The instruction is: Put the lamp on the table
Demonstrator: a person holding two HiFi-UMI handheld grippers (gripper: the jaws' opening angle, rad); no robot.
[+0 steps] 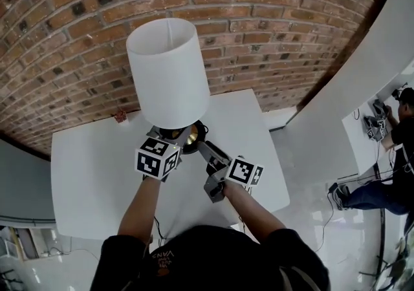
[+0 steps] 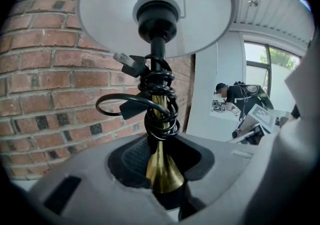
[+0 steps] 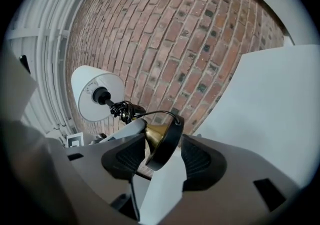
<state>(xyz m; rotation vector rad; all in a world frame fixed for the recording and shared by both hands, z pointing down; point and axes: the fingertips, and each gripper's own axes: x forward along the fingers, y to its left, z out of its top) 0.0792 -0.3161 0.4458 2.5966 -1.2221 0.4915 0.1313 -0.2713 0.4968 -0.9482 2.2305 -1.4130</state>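
The lamp has a white drum shade (image 1: 168, 73), a brass stem (image 2: 161, 169) and a black disc base (image 3: 165, 141). Its black cord (image 2: 157, 101) is wound round the stem. In the head view it hangs upright over the middle back of the white table (image 1: 84, 173). My left gripper (image 1: 169, 134) is shut on the brass stem just above the base. My right gripper (image 1: 206, 151) reaches in from the right and stands open, level with the base. In the right gripper view the base's rim shows edge-on between the pads (image 3: 202, 161), and they do not press on it.
A brick wall (image 1: 272, 31) runs directly behind the table. A small red thing (image 1: 120, 116) lies near the table's back left edge. To the right a white curved wall (image 1: 362, 83) stands, and beyond it a person (image 1: 394, 141) works at a counter.
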